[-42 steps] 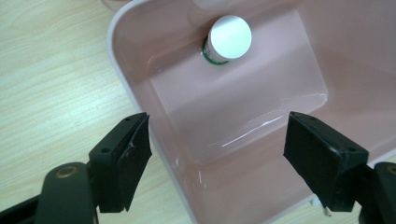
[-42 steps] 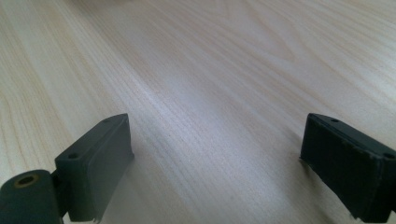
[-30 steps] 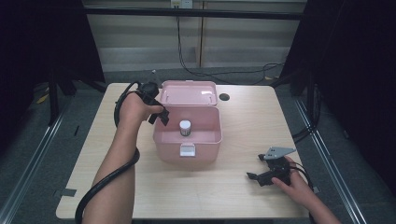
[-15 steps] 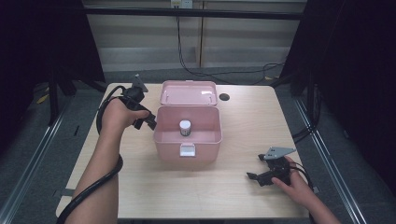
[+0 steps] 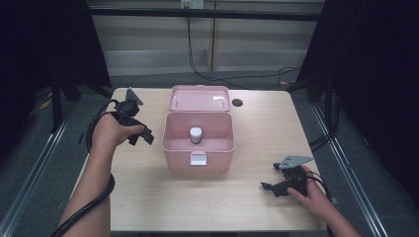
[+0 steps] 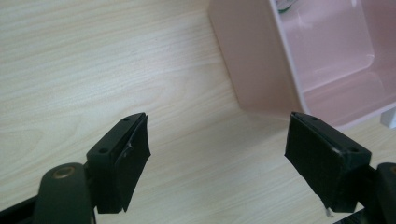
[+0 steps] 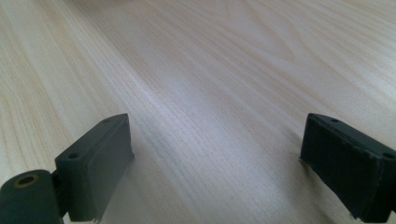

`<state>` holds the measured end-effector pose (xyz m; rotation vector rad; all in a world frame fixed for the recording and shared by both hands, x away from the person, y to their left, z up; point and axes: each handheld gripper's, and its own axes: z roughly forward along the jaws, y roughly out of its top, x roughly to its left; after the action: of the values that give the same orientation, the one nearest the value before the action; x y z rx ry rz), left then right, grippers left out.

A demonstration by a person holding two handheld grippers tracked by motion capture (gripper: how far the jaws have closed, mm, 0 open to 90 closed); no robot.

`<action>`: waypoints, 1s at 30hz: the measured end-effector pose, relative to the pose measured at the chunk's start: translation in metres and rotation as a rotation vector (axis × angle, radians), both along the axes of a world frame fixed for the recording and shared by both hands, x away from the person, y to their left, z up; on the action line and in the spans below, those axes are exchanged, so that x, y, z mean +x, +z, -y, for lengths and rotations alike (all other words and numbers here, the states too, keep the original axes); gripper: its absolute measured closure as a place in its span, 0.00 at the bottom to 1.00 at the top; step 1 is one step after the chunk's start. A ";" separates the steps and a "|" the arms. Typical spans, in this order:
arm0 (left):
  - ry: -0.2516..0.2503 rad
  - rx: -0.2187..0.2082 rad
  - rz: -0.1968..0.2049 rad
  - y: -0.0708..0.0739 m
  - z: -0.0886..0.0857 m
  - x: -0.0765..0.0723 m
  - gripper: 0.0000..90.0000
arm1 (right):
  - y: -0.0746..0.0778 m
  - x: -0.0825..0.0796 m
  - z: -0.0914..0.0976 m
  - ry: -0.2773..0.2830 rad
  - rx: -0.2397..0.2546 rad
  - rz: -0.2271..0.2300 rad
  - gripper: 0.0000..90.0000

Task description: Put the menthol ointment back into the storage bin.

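A pink box (image 5: 198,148) stands in the middle of the table with its lid (image 5: 199,98) thrown back. Inside it stands a small bottle (image 5: 196,135) with a white cap. My left gripper (image 5: 143,136) hovers to the left of the box, open and empty; its own view has the box's outer wall (image 6: 252,60) just beyond the right jaw. Low at the table's near right rests my right gripper (image 5: 269,187), open, with bare wood between its jaws (image 7: 219,154).
The light wooden table (image 5: 257,128) has a round cable hole (image 5: 237,102) at the back right of the box. A black cable (image 5: 94,197) trails from the left gripper along the forearm. Dark floor and rails surround the table.
My left gripper has drawn away from the box's left rim to the left and slightly down. The right gripper has stayed where it was.
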<state>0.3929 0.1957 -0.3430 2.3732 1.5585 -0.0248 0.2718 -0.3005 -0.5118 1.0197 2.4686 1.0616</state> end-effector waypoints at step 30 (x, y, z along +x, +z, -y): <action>-0.093 0.002 0.043 -0.072 -0.020 -0.030 0.23 | 0.000 0.000 0.000 0.001 -0.002 -0.002 0.09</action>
<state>0.3632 0.2153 -0.4153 2.4295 1.4285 0.0080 0.2716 -0.3006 -0.5118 1.0190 2.4718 1.0589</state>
